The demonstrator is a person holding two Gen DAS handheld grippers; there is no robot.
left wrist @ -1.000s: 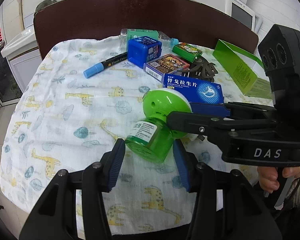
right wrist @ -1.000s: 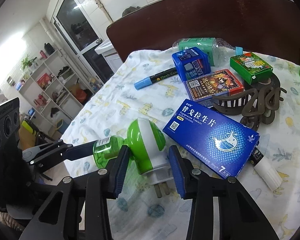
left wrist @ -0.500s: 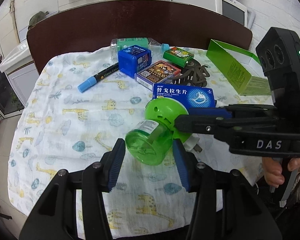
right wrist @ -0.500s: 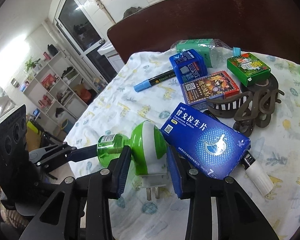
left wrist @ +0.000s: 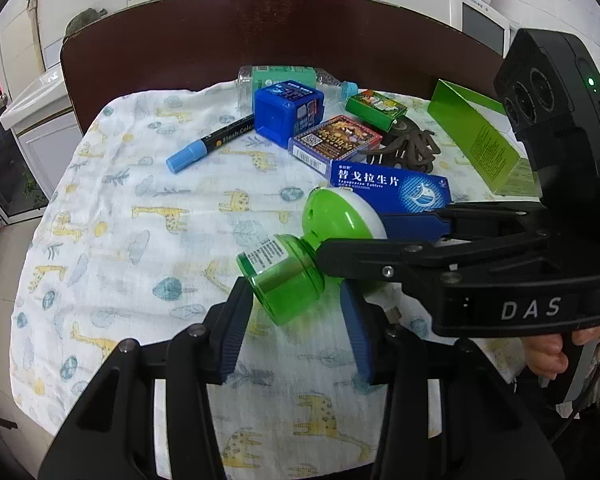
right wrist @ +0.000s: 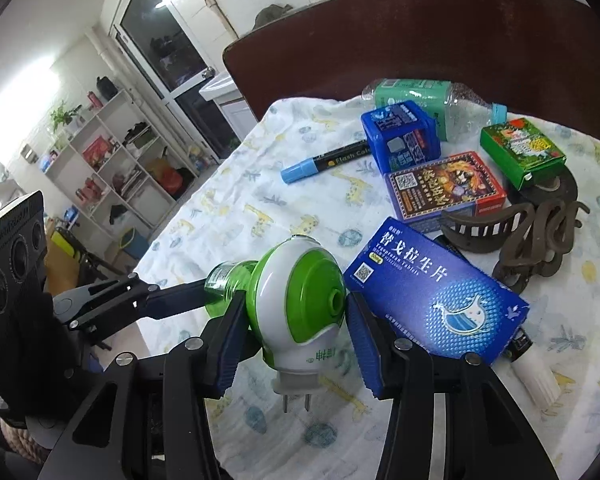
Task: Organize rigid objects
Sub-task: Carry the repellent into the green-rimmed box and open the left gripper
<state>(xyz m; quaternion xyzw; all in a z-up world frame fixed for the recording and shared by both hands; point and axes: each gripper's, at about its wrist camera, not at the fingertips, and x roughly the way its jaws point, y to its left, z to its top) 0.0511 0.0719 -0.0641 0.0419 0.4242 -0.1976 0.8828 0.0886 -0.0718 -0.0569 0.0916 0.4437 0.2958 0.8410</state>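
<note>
A green plug-in mosquito repeller is held above the cloth by both grippers. Its clear green bottle [left wrist: 282, 284] sits between the blue pads of my left gripper [left wrist: 296, 320], which is shut on it. Its green-and-white head [right wrist: 300, 300], plug pins pointing down, is clamped in my right gripper [right wrist: 294, 332]. In the left wrist view the right gripper [left wrist: 384, 236] comes in from the right; in the right wrist view the left gripper [right wrist: 196, 294] comes in from the left.
On the giraffe-print cloth [left wrist: 140, 240] lie a blue tablet box [right wrist: 432, 292], a card box [right wrist: 444, 188], a blue cube box [right wrist: 400, 136], a green box [right wrist: 520, 150], a marker [left wrist: 210, 144], a plastic bottle [right wrist: 412, 96] and a brown hair claw [right wrist: 512, 236]. A tall green carton [left wrist: 476, 136] lies right.
Both grippers have risen together with the repeller, which has tilted so the bottle's base faces the left wrist camera. The objects on the cloth have not moved.
</note>
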